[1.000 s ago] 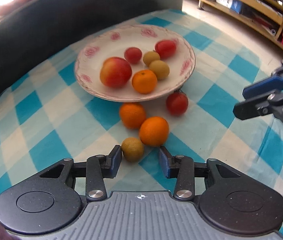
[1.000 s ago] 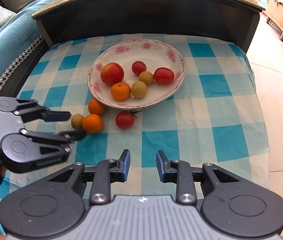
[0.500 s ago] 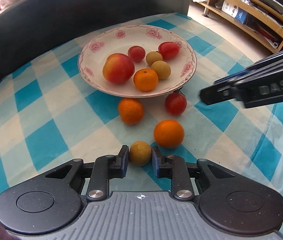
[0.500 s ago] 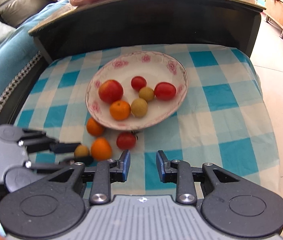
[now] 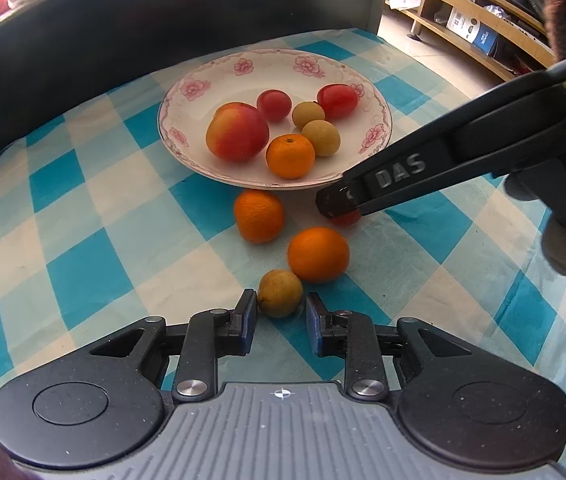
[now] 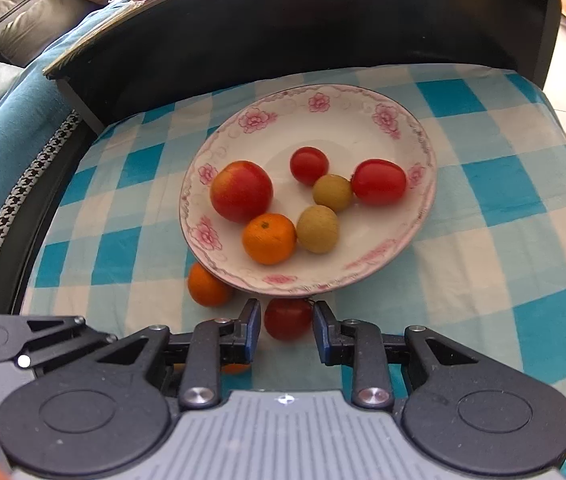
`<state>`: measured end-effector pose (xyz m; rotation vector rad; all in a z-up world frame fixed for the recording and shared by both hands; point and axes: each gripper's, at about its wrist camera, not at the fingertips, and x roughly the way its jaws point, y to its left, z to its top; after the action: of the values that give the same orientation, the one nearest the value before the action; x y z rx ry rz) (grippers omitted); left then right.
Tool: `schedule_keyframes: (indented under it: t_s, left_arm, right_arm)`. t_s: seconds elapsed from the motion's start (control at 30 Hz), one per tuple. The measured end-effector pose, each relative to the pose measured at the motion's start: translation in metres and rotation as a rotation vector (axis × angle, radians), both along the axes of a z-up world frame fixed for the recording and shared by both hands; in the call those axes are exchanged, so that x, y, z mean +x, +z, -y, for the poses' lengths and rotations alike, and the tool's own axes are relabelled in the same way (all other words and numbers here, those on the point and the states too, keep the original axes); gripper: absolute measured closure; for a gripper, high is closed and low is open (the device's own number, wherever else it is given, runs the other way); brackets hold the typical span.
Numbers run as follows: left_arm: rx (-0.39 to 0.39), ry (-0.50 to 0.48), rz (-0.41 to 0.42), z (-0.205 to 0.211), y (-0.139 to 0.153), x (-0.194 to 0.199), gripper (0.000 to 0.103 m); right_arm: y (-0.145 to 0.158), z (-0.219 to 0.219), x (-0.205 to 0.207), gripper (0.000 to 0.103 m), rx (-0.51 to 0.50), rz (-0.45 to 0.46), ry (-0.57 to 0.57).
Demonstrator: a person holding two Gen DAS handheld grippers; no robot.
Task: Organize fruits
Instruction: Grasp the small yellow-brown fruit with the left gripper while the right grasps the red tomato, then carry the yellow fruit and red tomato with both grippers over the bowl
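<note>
The left gripper [image 5: 279,314] straddles a small yellow-green fruit [image 5: 280,293] on the checked cloth [image 5: 83,200]; its jaws have just been opening slightly, and a narrow gap shows at the right pad, so the fruit lies between them unclamped. The right gripper [image 6: 287,330] stands with a red tomato [image 6: 287,317] between its jaws; gaps show on both sides, no grip. Both fruits lie just below the flowered plate [image 6: 323,112]. Two oranges [image 5: 259,216] rest on the cloth between them. The plate holds an apple [image 6: 241,191], one orange, two tomatoes and two yellow-green fruits.
</note>
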<state>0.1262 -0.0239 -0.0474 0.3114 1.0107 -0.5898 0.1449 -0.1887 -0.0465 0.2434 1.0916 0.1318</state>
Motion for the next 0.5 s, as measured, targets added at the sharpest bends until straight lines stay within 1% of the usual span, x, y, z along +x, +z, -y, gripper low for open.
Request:
schedule_keyframes:
  t_s: [0.13,0.23,0.5]
  left_arm:
    - [0.000,0.006,0.002,0.001,0.001,-0.001,0.067]
    - [0.012,0.006,0.009,0.001,0.001,-0.003,0.071]
    - [0.035,0.019,0.015,0.006,0.002,-0.007,0.072]
  right_arm:
    - [-0.008,-0.004,0.006,0.072,-0.008,-0.023,-0.005]
    - [-0.007,-0.005,0.006,0.072,-0.018,-0.015,0.000]
    - [-0.004,0.000,-0.005,0.073,-0.049,-0.031,0.005]
